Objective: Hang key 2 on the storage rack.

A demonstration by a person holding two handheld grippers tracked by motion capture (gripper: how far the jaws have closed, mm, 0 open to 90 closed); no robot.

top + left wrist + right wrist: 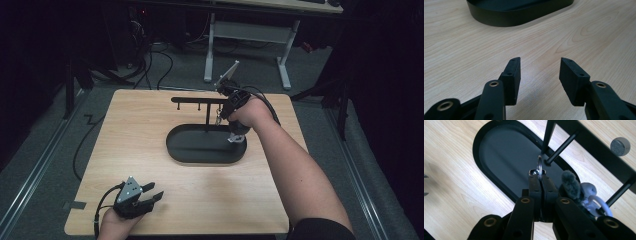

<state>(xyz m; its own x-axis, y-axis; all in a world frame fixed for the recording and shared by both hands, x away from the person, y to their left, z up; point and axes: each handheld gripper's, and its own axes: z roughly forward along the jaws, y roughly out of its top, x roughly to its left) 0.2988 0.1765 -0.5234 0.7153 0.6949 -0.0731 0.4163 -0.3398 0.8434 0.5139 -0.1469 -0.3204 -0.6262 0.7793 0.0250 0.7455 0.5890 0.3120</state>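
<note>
Over the black tray (499, 157), your right gripper (540, 176) clamped on the key ring (539, 166) beside a rack peg (561, 148); left gripper (540, 62) jaws apart.

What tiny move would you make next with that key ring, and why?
Probably nudge the right gripper forward so the key ring slips over the nearest peg of the black rack. Its jaws are shut on the ring, whose loop sits just short of the peg's tip, with a plush charm dangling beside the jaws.

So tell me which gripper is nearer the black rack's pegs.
Right. The right gripper, shut on a key ring, is at a peg tip; the left gripper rests at the table's near edge, far off.
</note>
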